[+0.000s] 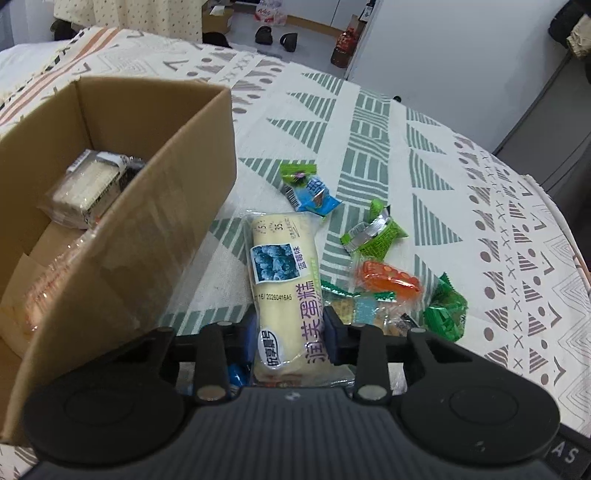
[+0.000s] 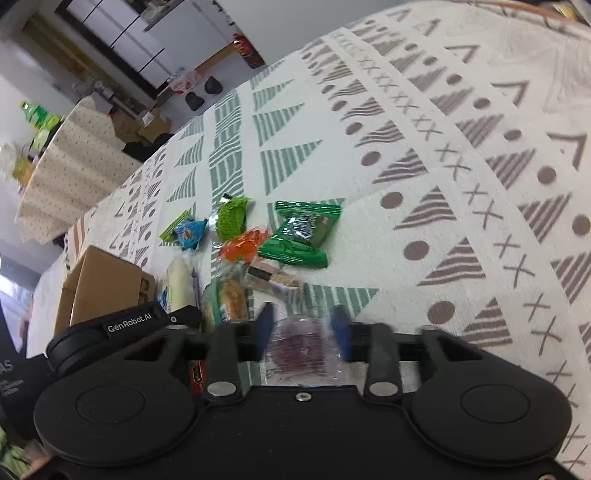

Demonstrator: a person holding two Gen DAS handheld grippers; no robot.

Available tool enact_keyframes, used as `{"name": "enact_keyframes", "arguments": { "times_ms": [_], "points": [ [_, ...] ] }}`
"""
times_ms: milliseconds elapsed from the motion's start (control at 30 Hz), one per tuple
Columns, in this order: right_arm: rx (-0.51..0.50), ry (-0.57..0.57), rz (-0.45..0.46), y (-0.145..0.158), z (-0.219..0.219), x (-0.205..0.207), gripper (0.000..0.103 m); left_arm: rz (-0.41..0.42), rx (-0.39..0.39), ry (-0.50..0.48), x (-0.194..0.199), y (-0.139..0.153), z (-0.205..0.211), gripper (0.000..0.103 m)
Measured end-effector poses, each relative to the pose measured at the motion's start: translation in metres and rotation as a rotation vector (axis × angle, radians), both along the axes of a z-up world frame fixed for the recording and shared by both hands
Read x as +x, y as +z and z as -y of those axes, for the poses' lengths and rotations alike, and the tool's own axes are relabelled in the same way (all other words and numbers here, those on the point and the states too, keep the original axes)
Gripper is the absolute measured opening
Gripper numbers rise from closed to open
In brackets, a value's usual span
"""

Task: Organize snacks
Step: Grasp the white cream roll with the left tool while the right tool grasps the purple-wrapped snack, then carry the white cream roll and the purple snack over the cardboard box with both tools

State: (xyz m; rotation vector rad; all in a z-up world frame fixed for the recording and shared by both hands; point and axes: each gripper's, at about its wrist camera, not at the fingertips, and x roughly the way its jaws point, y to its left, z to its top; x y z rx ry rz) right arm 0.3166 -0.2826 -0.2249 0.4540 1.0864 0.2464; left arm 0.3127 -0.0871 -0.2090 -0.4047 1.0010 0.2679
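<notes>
My left gripper (image 1: pixel 291 328) is shut on a long cream cake roll (image 1: pixel 284 266) in clear wrap with a blueberry picture. It holds the roll just right of an open cardboard box (image 1: pixel 147 221). A clear-wrapped white snack (image 1: pixel 88 184) lies inside the box. In the right wrist view, my right gripper (image 2: pixel 301 325) is shut on a dark purple snack (image 2: pixel 299 347) in clear wrap, low over the patterned tablecloth (image 2: pixel 424 206). Loose on the cloth lie a blue packet (image 1: pixel 314 194), a light green packet (image 1: pixel 376 232), an orange packet (image 1: pixel 388 280) and a dark green packet (image 2: pixel 303 232).
More small wrapped snacks (image 2: pixel 273 278) are piled in front of the right gripper. The left gripper's black housing (image 2: pixel 133 325) sits close on its left, beside the box (image 2: pixel 107 284). Past the table's far edge are shoes (image 1: pixel 264 35) and a bottle (image 1: pixel 343 48) on the floor.
</notes>
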Motion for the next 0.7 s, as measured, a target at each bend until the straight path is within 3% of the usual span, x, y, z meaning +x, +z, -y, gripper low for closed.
{"name": "enact_keyframes", "arguments": {
  "times_ms": [100, 333, 500, 700],
  "points": [
    [-0.009, 0.036, 0.002, 0.0, -0.008, 0.0, 0.054, 0.023, -0.004, -0.011, -0.003, 0.008, -0.001, 0.034],
    [-0.139, 0.115, 0.017, -0.006, -0.029, -0.003, 0.06, 0.043, -0.013, -0.015, -0.01, 0.019, -0.006, 0.034],
    [-0.152, 0.142, 0.009, -0.008, -0.032, -0.007, 0.04, 0.042, -0.009, -0.027, -0.013, 0.025, -0.006, 0.034],
    [-0.141, 0.136, 0.051, 0.008, -0.032, -0.013, 0.038, 0.07, 0.007, -0.034, -0.026, 0.043, -0.005, 0.034]
  ]
}}
